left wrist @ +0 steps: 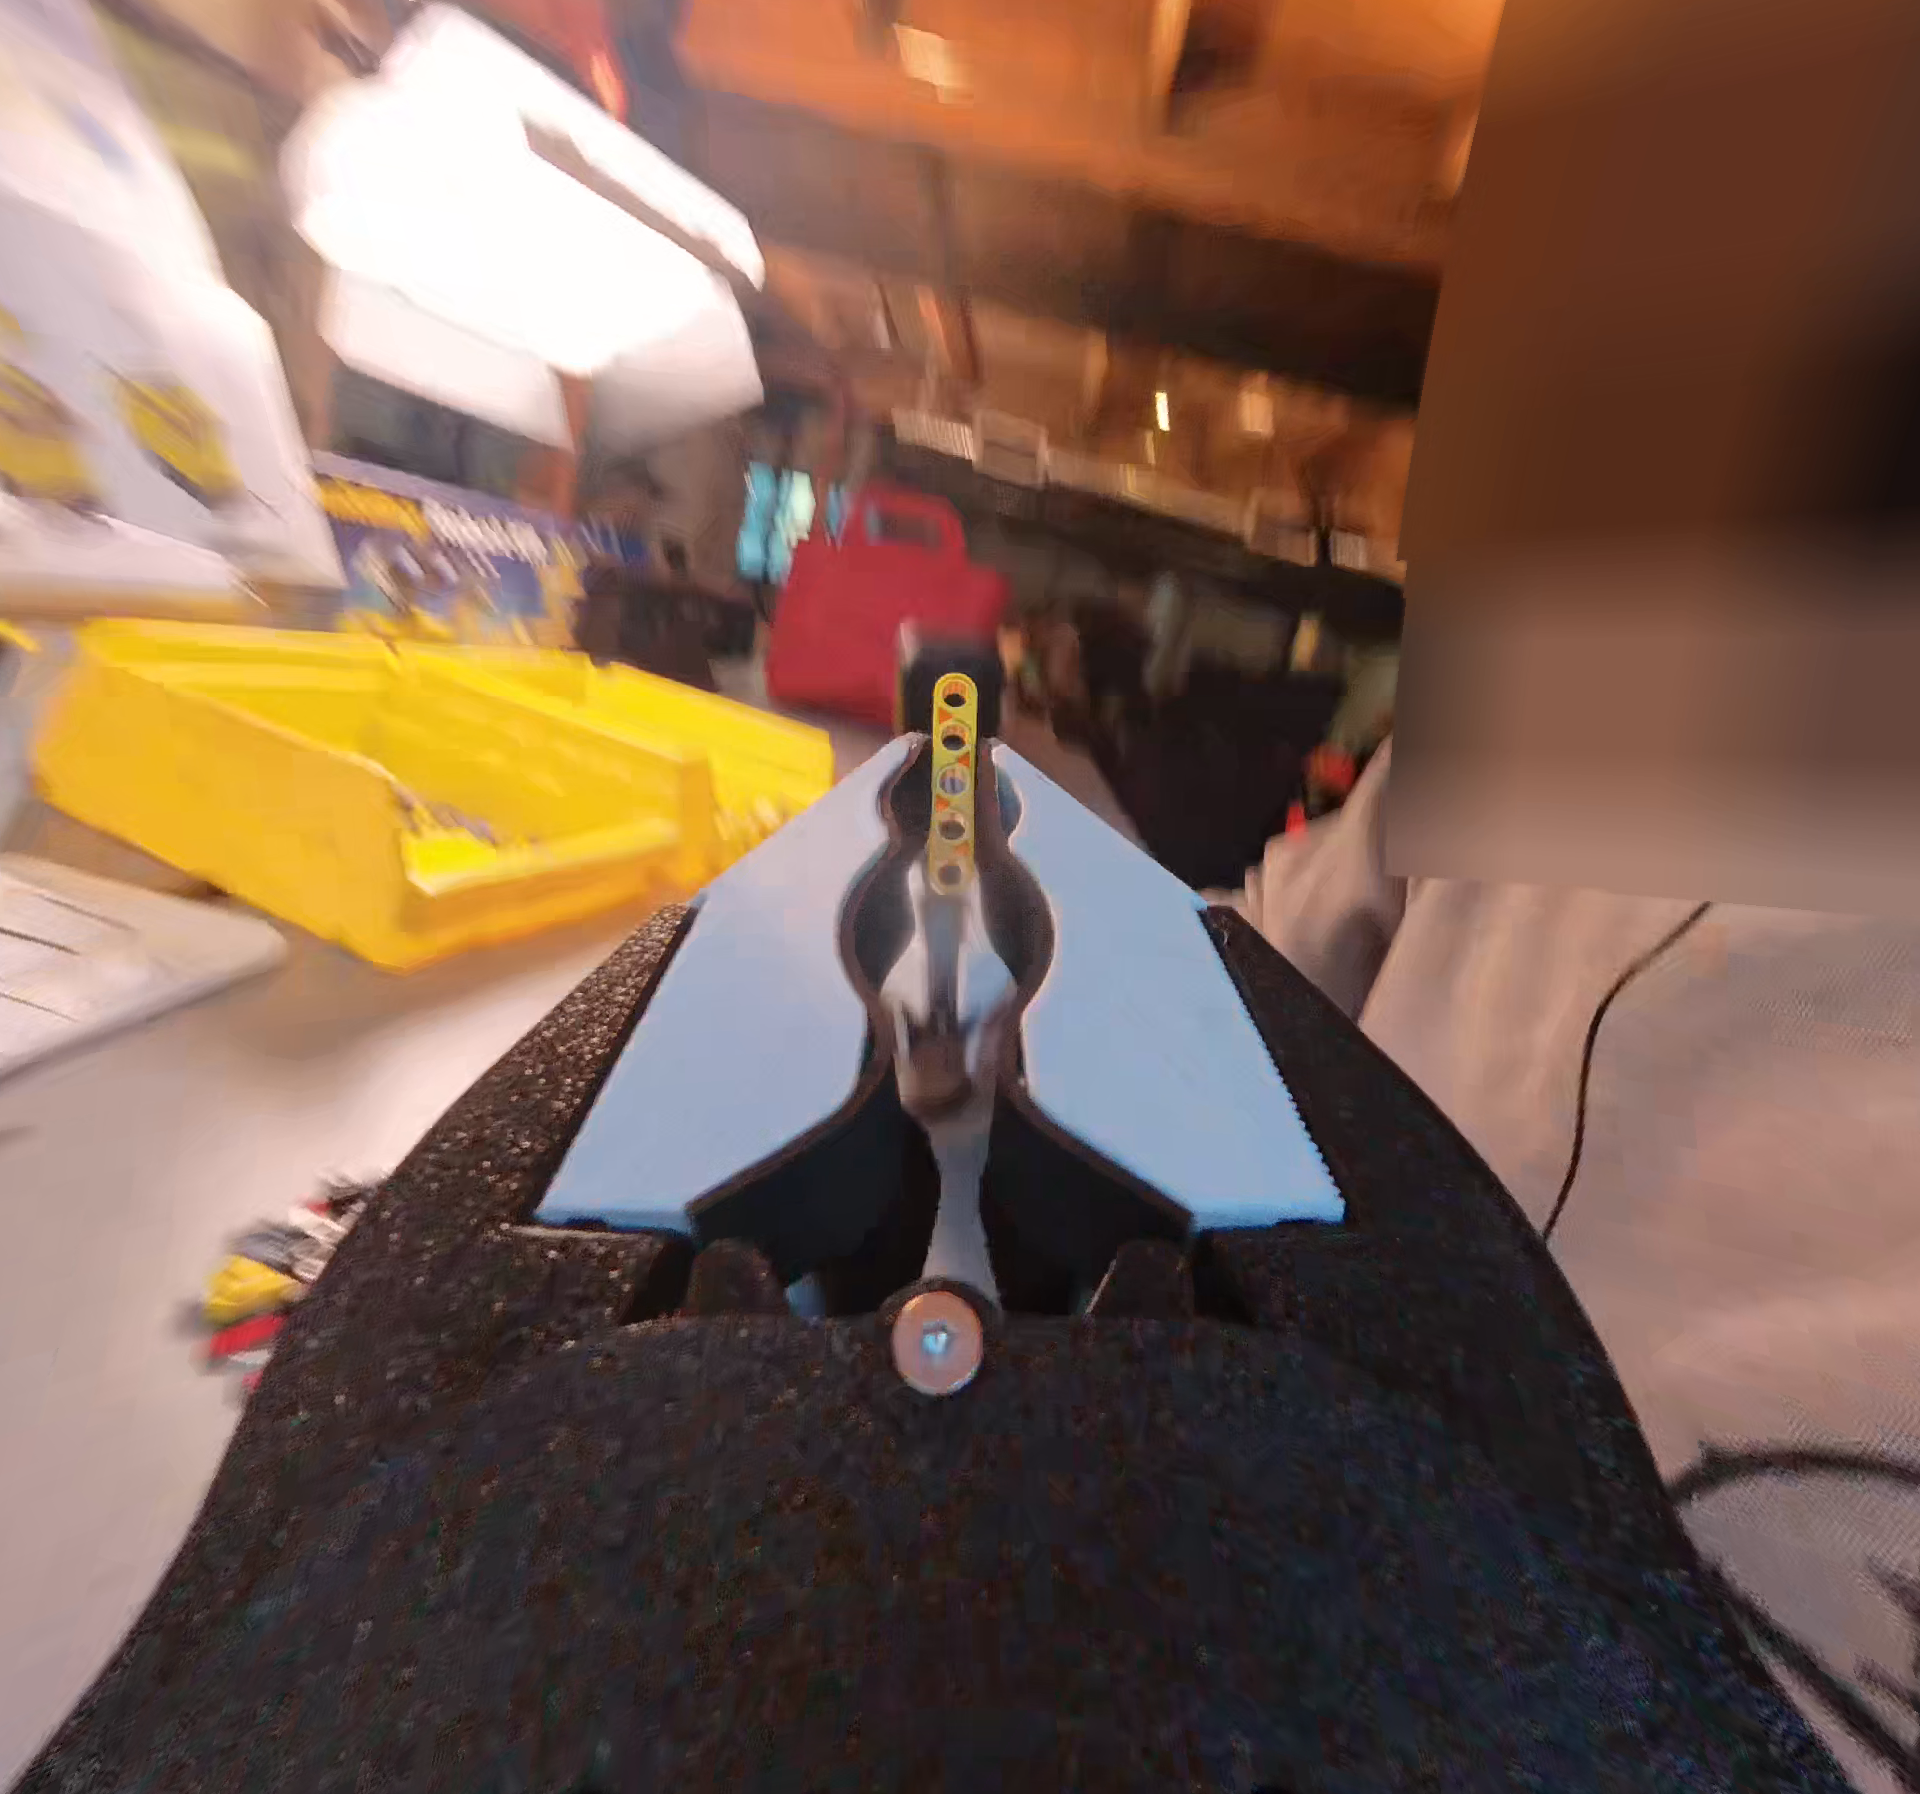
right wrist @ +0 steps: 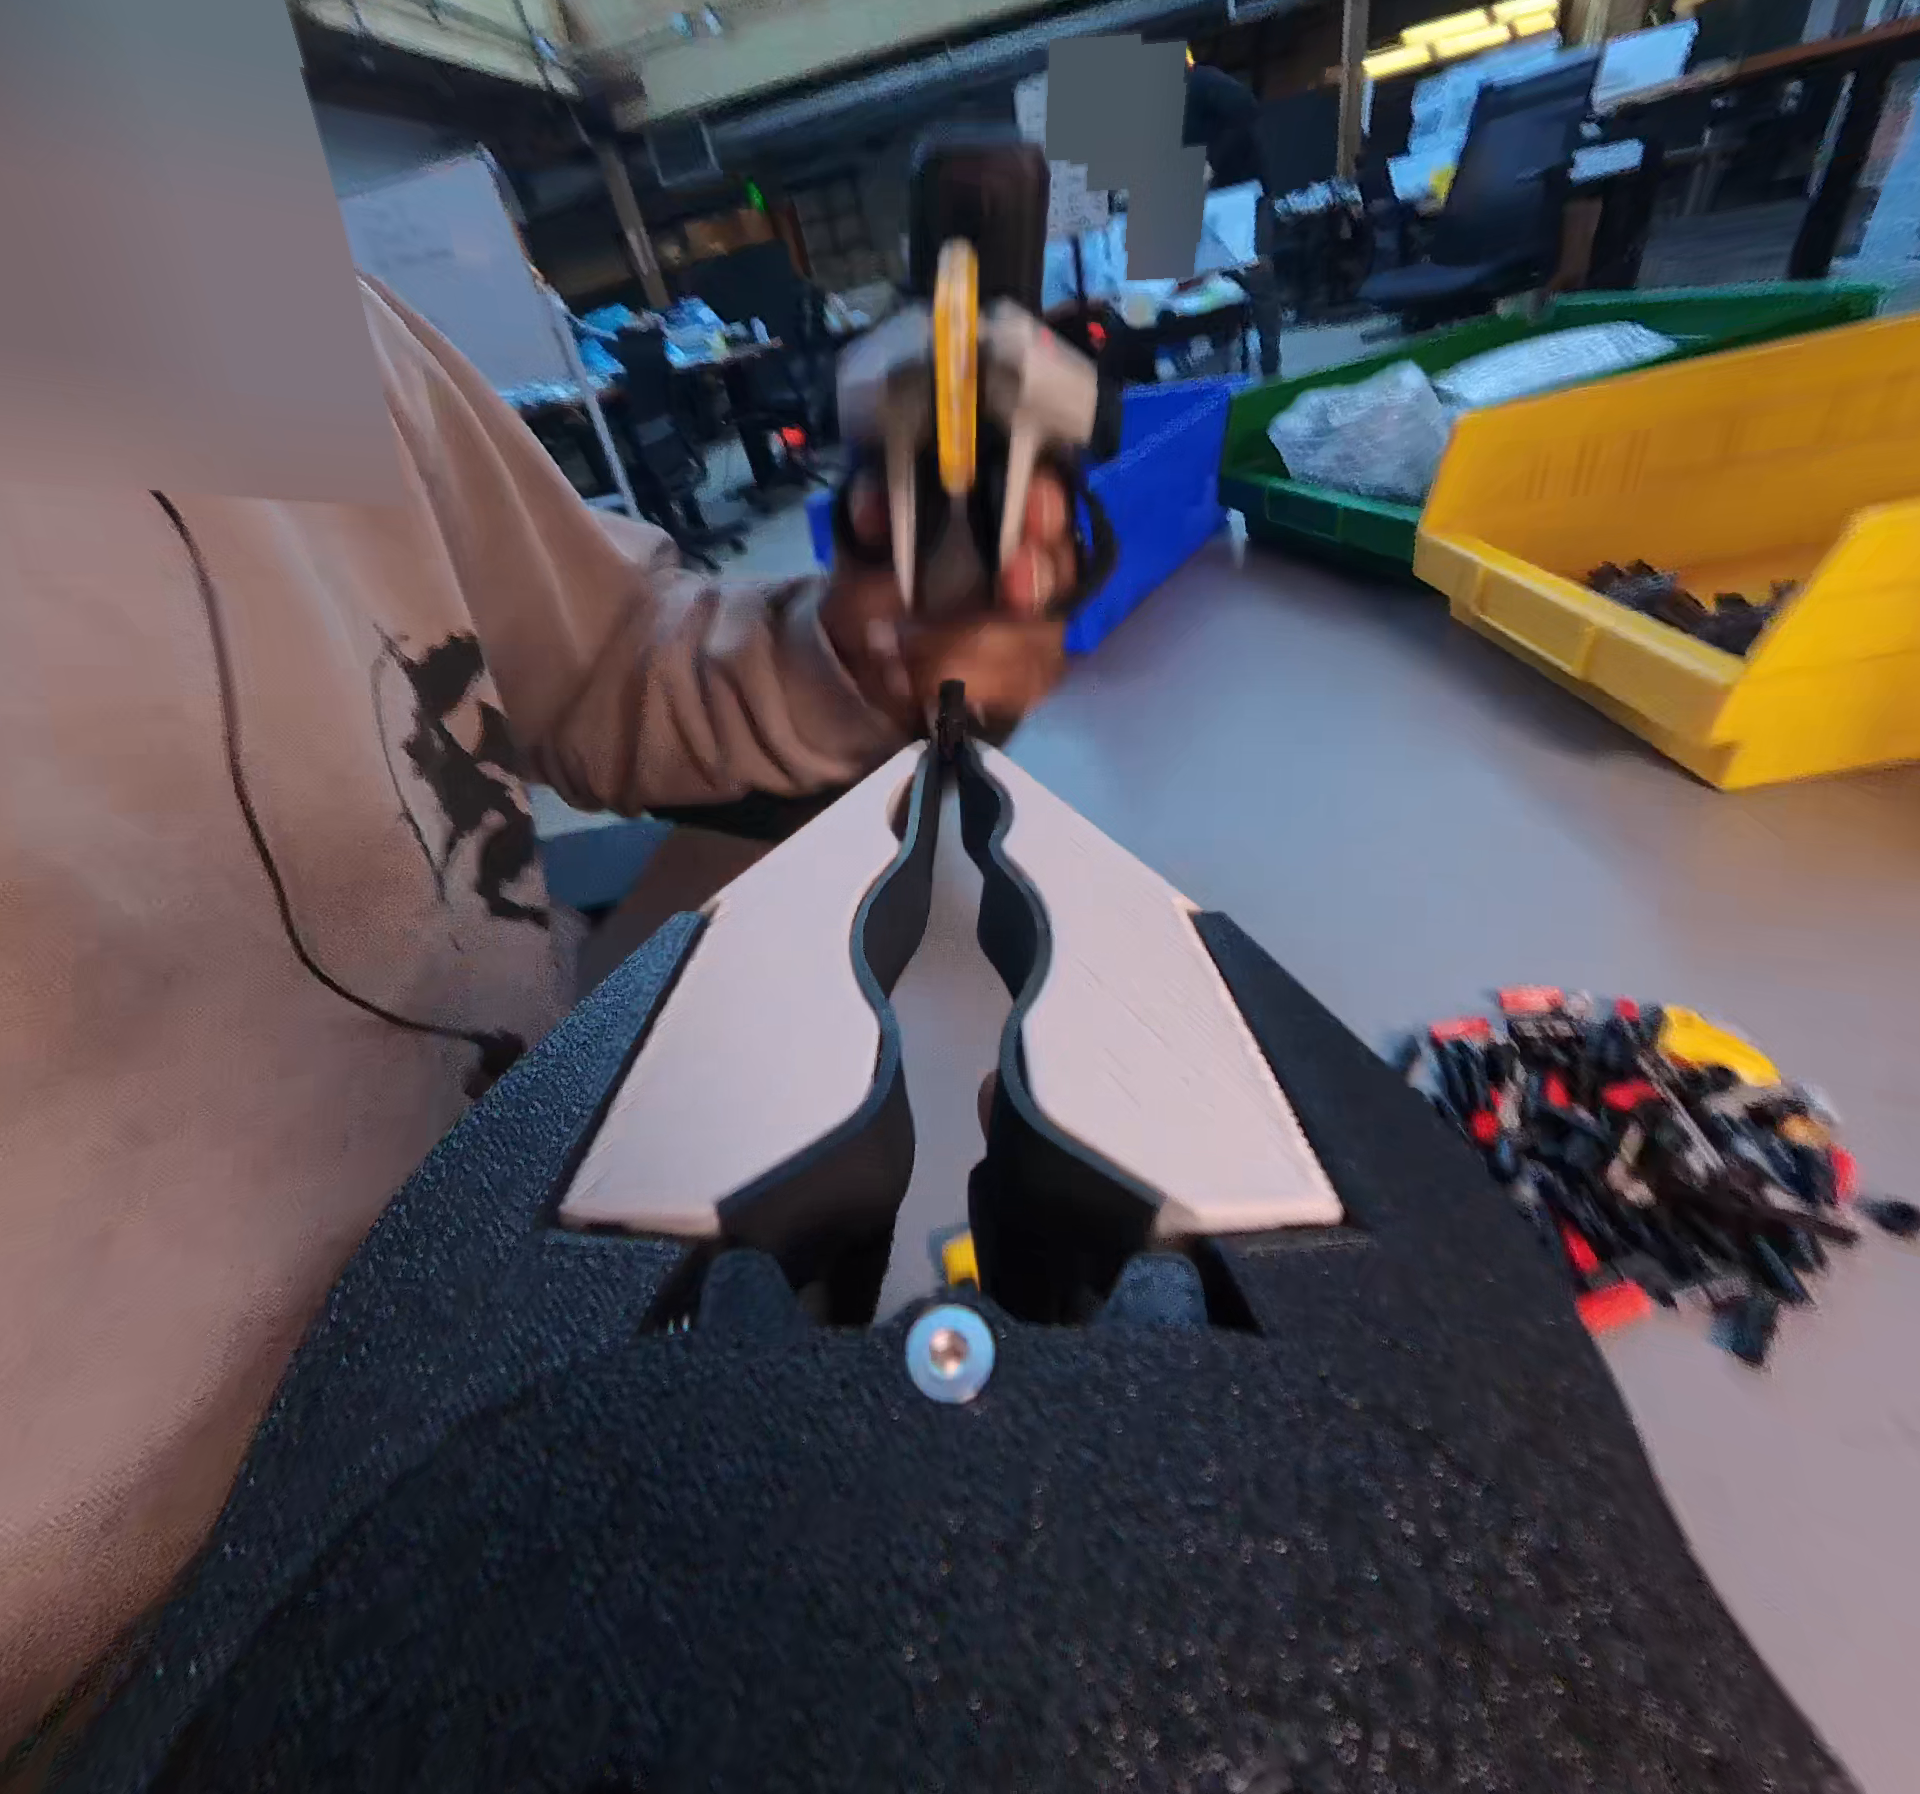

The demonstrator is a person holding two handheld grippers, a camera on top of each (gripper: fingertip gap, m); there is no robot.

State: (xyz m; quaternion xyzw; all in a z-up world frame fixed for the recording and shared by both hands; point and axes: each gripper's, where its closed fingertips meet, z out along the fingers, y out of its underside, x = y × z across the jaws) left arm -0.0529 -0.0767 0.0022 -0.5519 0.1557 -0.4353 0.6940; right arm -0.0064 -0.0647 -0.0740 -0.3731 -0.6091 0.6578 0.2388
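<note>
1. Jaws: left gripper (left wrist: 953, 757) clamps a yellow holed beam (left wrist: 952, 780) upright at the tips, lifted above the table (left wrist: 156, 1173); right gripper (right wrist: 951, 757) is pinched on a small black pin (right wrist: 950, 710).
2. Yellow bin (left wrist: 312, 788) sits on the table to the left, w/ a parts pile (right wrist: 1652, 1152) near the right gripper.
3. Beam looks light, stiff, slick plastic; prob. best held on flat sides, mid-length.
4. Pin: tiny, easy to drop; grip its shaft.
</note>
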